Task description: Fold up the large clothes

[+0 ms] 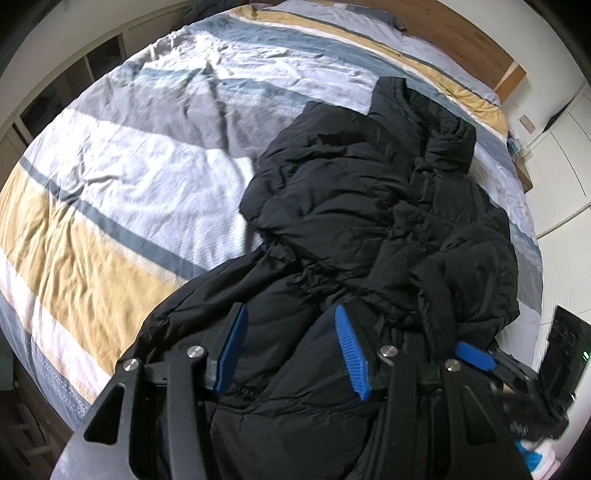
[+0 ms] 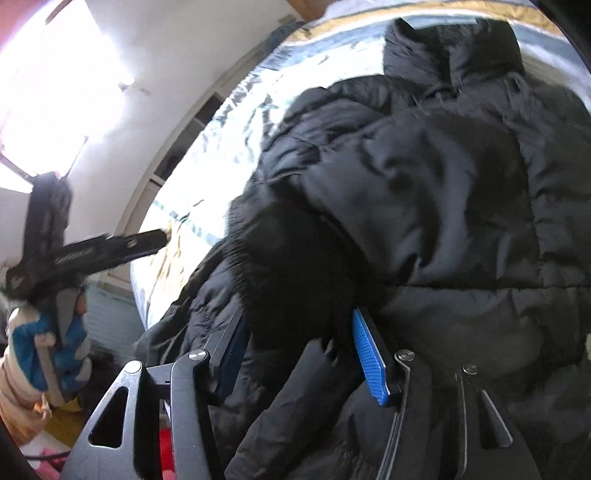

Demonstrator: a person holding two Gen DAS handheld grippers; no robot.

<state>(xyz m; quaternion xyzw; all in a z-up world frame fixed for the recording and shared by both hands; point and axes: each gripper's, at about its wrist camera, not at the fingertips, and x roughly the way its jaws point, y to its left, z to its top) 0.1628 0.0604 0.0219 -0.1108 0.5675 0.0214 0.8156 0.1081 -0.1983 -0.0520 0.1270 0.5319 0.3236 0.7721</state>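
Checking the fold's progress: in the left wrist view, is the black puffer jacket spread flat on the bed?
No, the black puffer jacket lies bunched in puffy heaps on the striped duvet.

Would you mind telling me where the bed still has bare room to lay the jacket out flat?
The striped duvet lies bare left of the black puffer jacket, up to the headboard. The near right side is crowded: jacket bunched, both grippers over it.

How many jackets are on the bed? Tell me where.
1: a black jacket crumpled on the bed, at the left gripper and right gripper. More underneath could be hidden.
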